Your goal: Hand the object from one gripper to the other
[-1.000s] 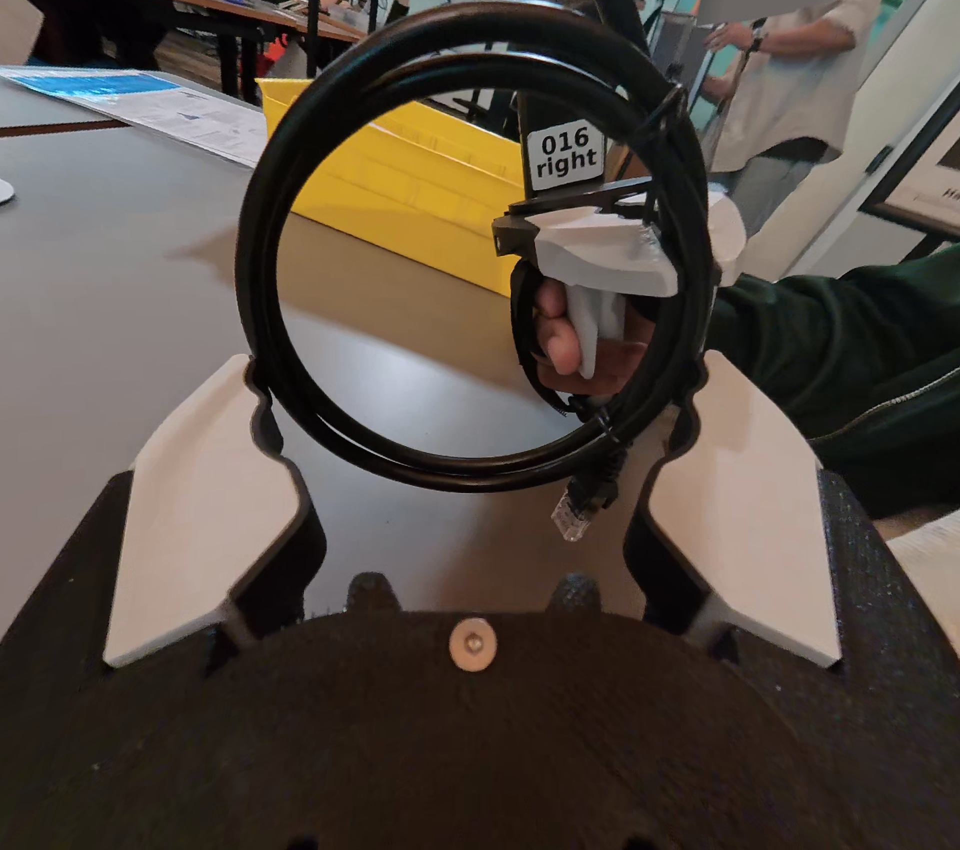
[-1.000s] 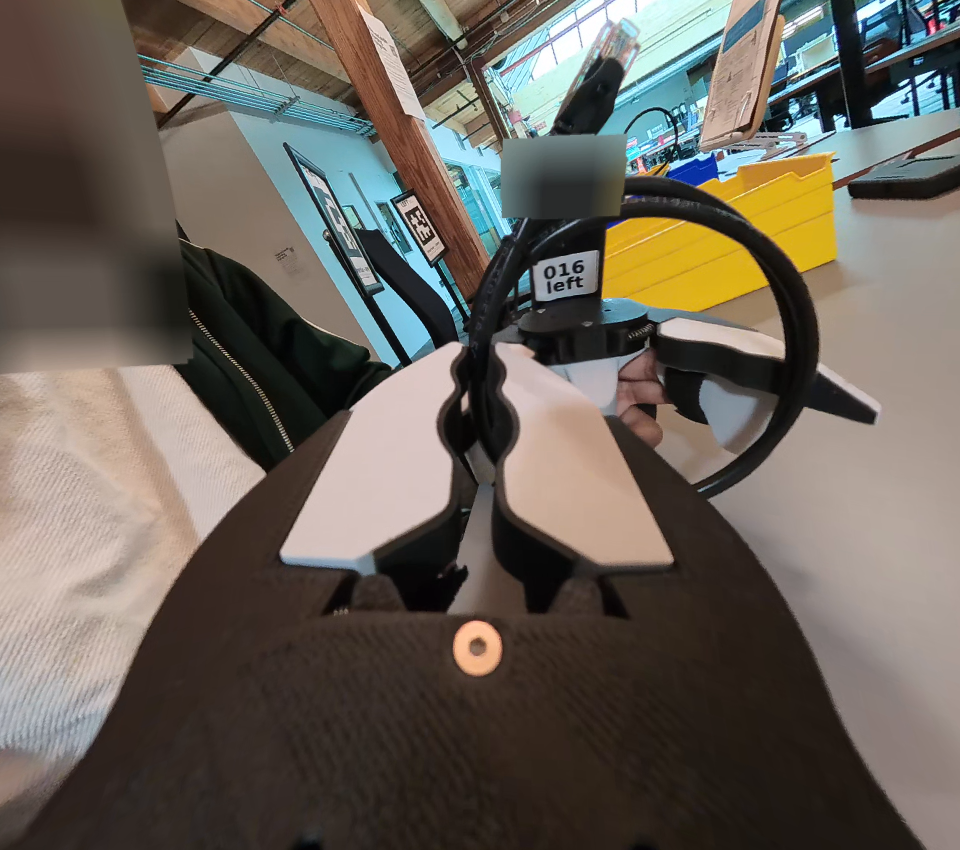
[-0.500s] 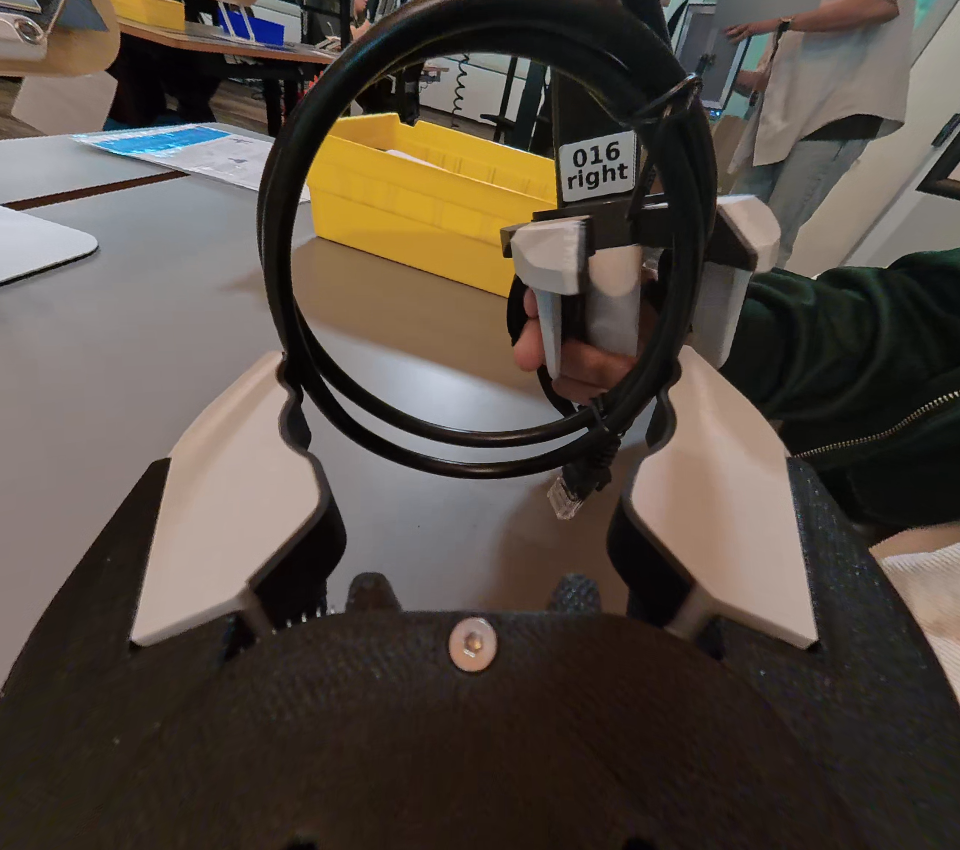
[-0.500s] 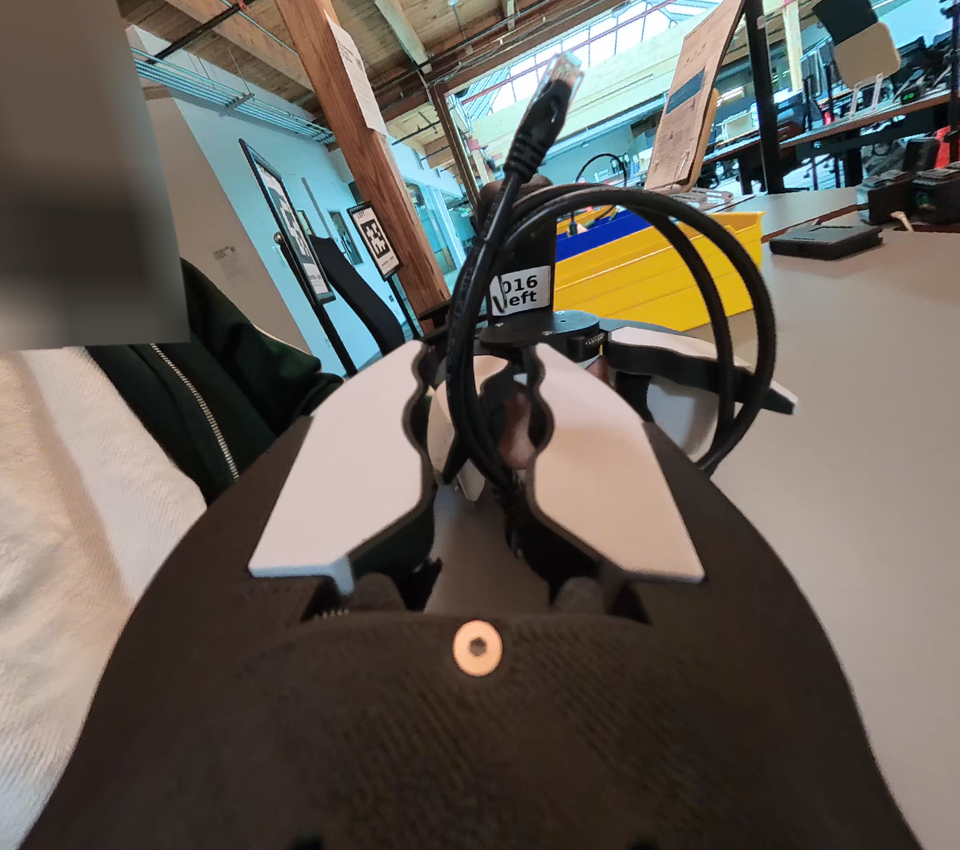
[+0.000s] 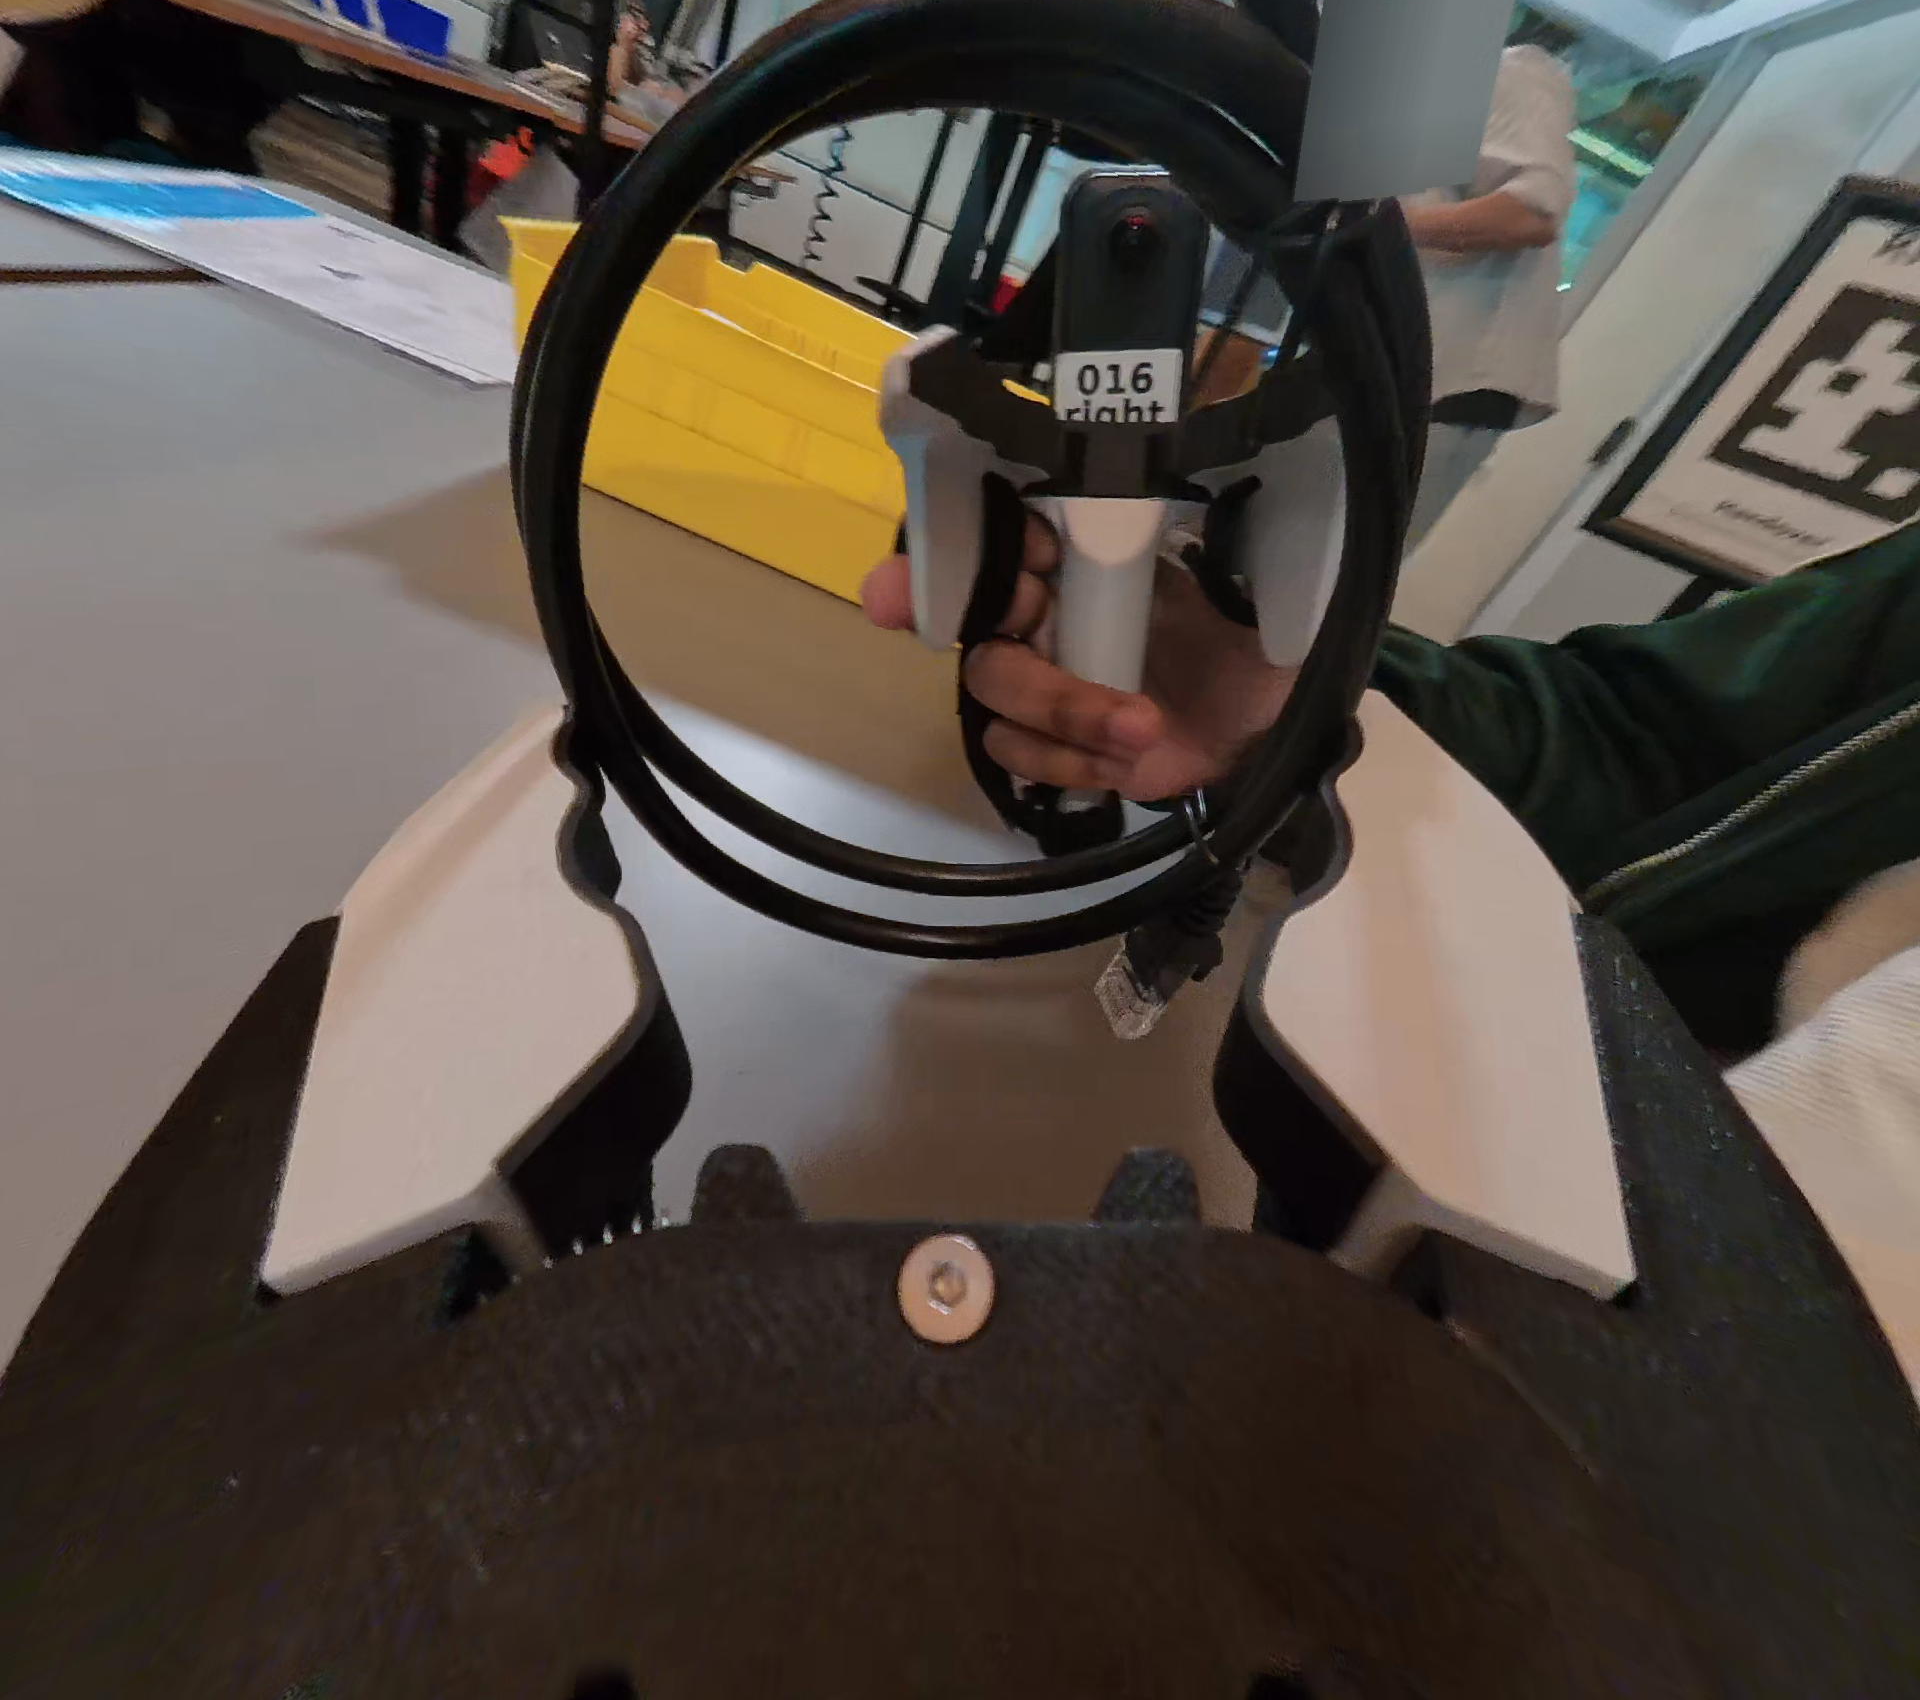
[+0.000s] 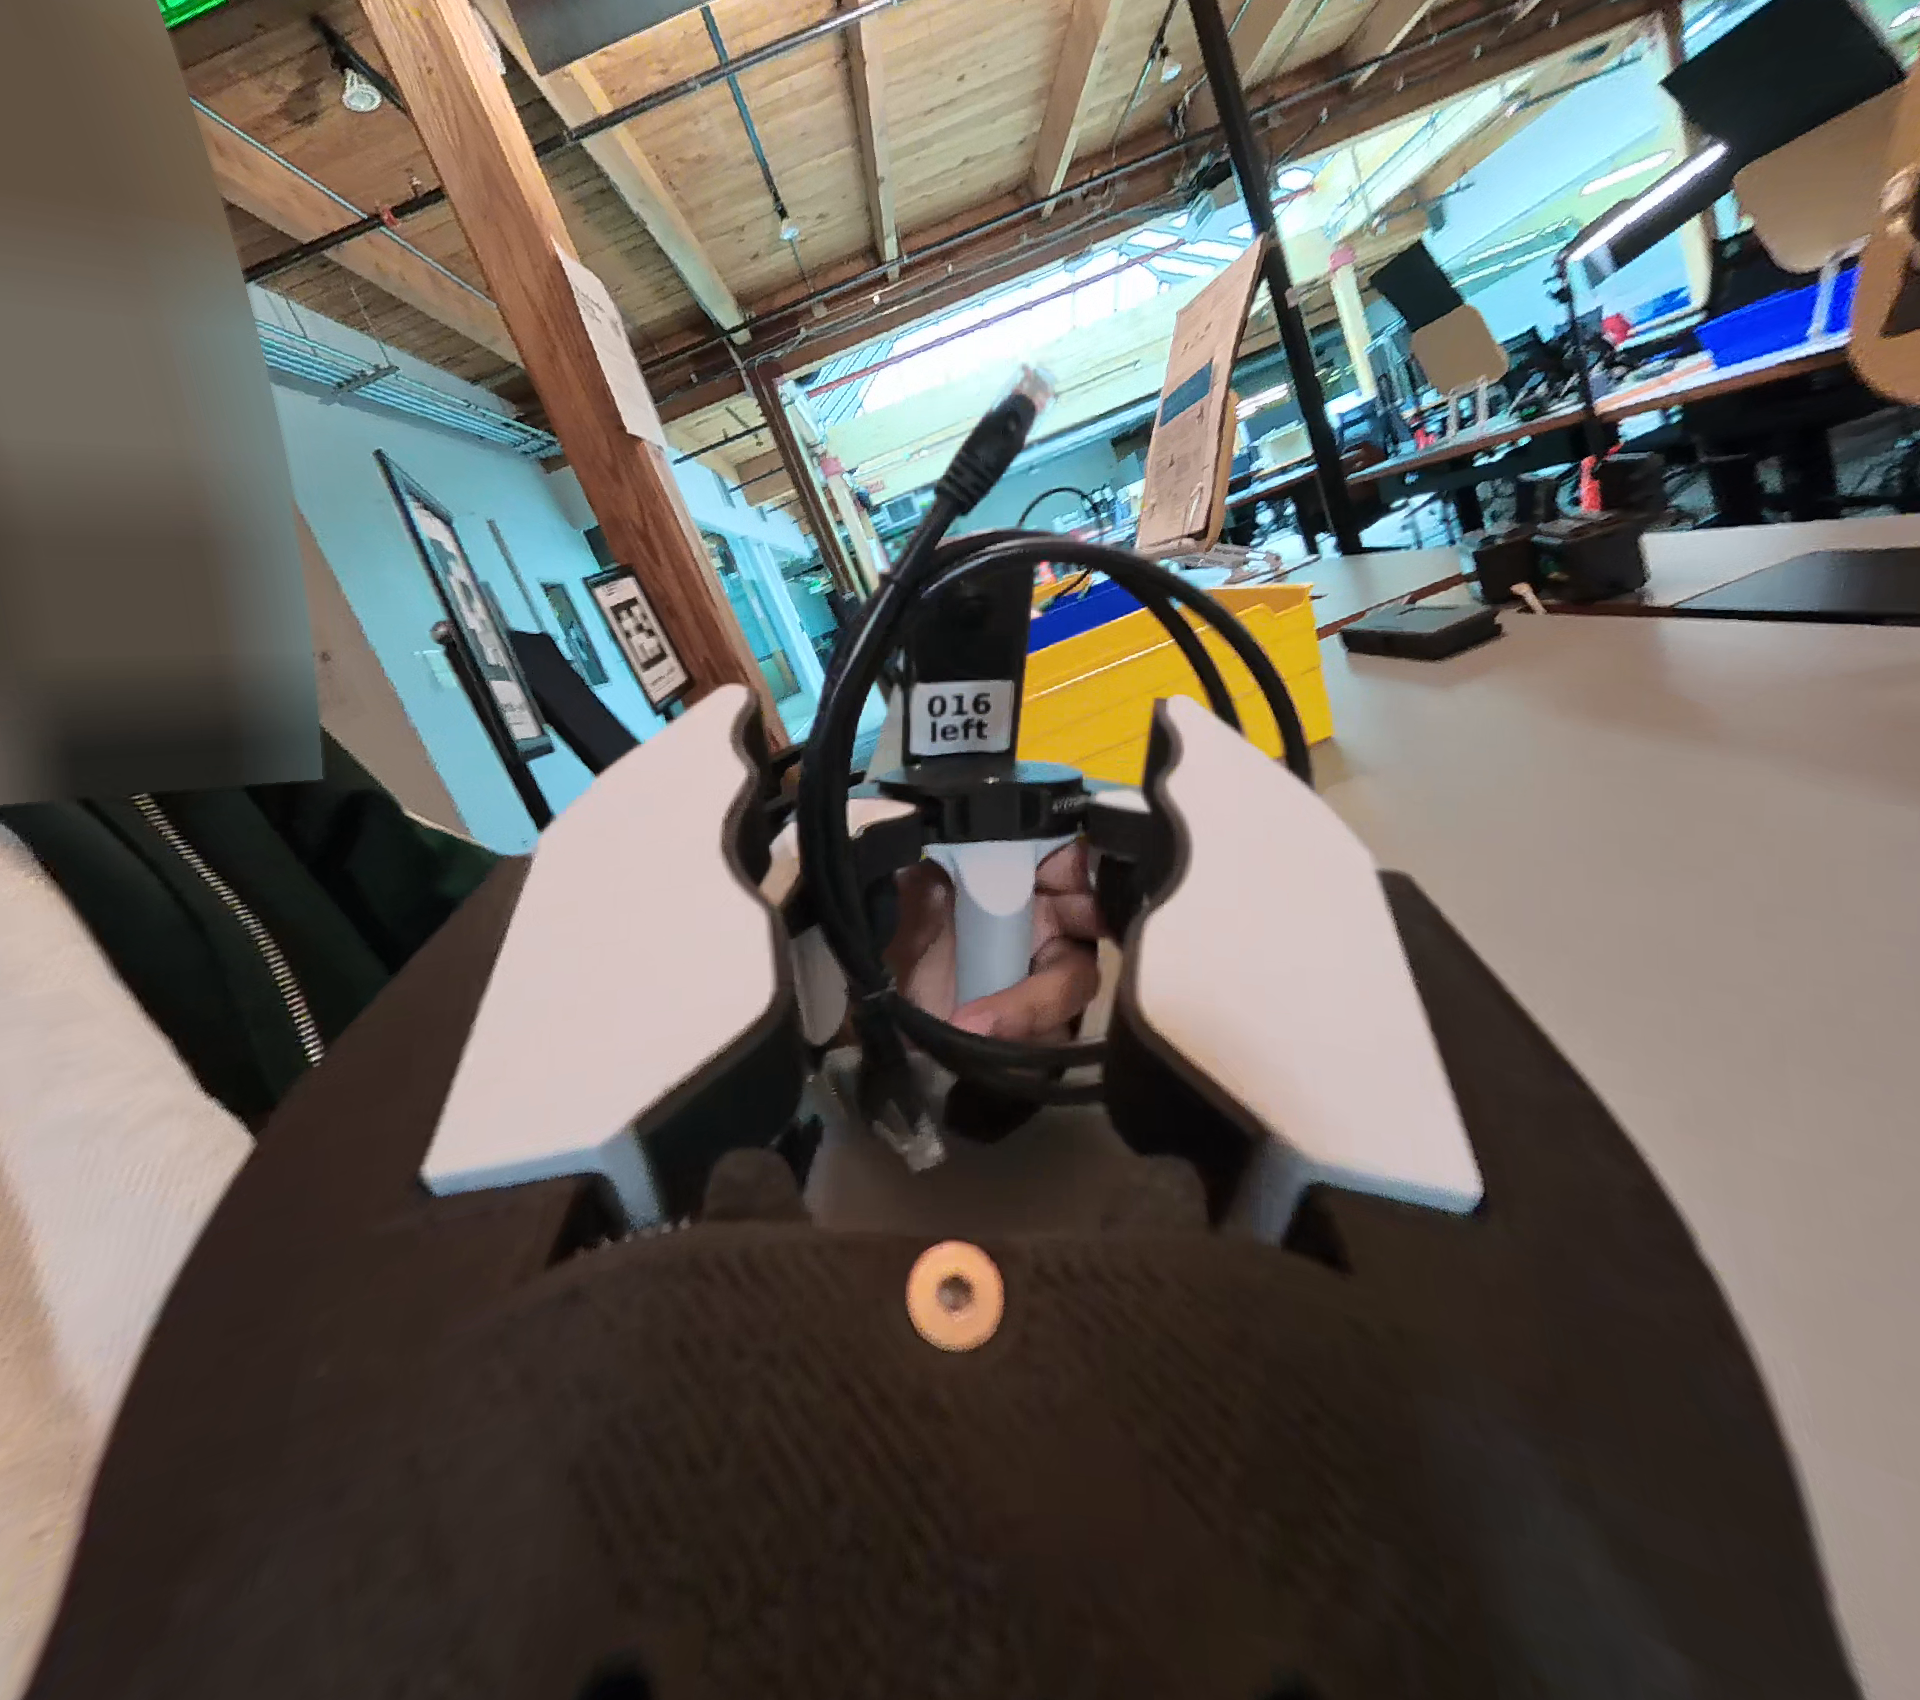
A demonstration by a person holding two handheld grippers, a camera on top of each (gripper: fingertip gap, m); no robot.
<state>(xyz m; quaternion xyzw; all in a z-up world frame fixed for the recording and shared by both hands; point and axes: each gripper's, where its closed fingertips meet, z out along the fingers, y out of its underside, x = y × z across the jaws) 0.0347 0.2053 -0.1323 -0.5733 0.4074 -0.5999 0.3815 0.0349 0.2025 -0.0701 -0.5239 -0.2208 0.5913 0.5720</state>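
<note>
Black cable coil (image 5: 966, 445), tied, clear plug dangling, spanned left gripper (image 5: 956, 777) fingers spread against it; right gripper (image 6: 951, 803) stood apart.

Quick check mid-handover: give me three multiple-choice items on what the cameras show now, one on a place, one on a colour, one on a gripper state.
1. Where does the yellow bin stand?
A. on the table, beyond the coiled cable
B. on the floor
C. between the left gripper's fingers

2. What colour is the cable's jacket?
A. yellow
B. black
C. white

3. How is the right gripper?
A. shut on the cable
B. open, fingers clear of the cable
C. out of view

Answers:
1 A, the left wrist view shows the bin resting on the tabletop behind the coil.
2 B, the loop is black all round, with a clear plug at its end.
3 B, its fingers stand apart in both views, while the coil sits pinched across the left gripper.
</note>
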